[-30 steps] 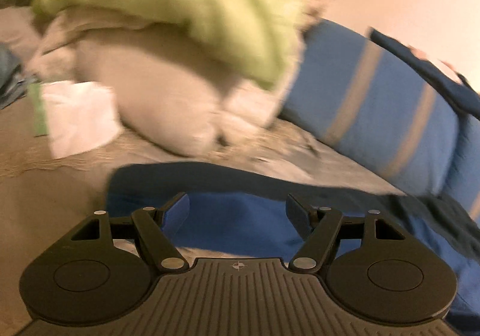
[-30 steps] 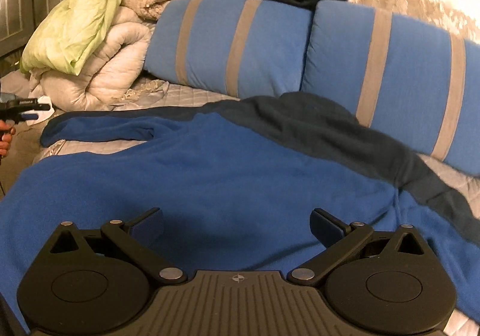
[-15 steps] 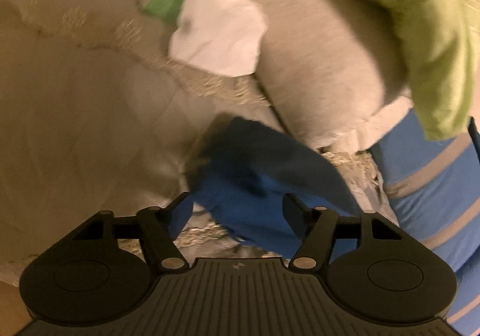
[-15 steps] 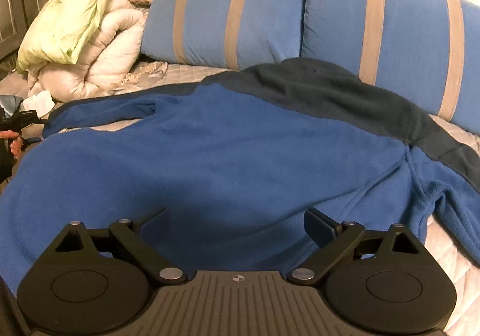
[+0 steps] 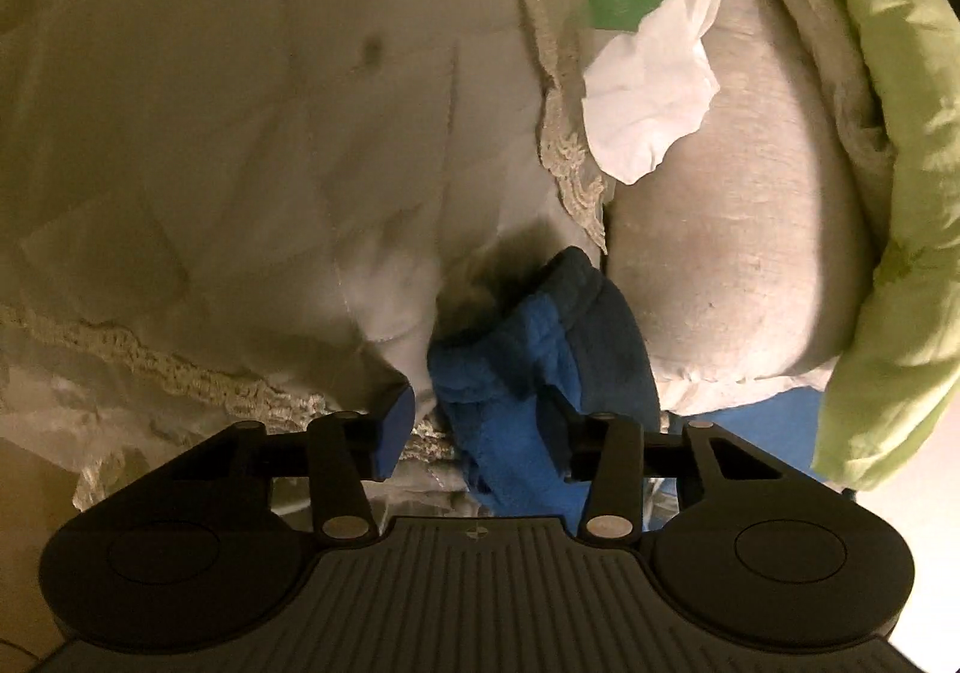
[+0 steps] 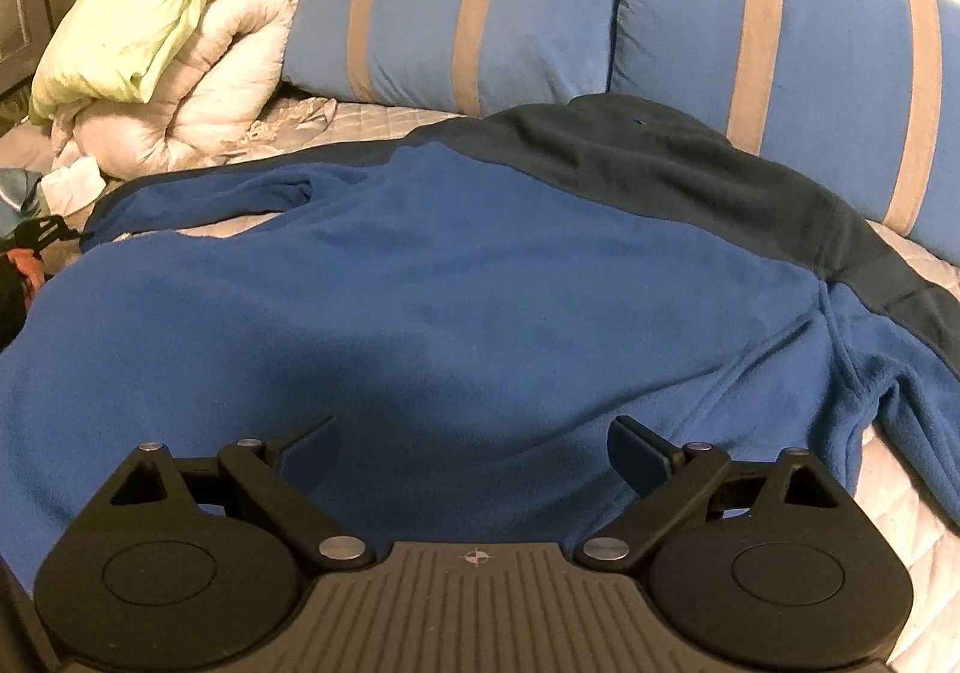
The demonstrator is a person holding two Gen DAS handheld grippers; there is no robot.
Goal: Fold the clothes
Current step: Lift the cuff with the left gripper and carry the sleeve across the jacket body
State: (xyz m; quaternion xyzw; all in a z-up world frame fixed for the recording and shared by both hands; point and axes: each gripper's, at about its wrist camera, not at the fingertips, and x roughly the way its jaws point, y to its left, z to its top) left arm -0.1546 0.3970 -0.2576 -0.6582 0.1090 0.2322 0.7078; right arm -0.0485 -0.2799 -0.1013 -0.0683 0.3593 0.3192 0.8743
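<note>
Your left gripper (image 5: 480,427) has just been closing around the blue fleece pullover's (image 6: 468,277) sleeve cuff (image 5: 540,349), not yet clamped. Your right gripper (image 6: 474,448) hovers wide open above the pullover's body. No fold is made yet.

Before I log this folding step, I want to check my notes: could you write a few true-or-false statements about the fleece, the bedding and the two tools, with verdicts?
1. The sleeve cuff of the blue fleece jacket lies between the fingers of the left tool. True; its jaws have just been closing.
2. The right tool is clamped on the jacket. False: its jaws stand wide open over the blue fabric.
3. Two blue pillows with tan stripes stand behind the jacket. True.
4. The lime-green blanket lies under the jacket. False: it is draped on the pile of cream comforters to the side.
</note>
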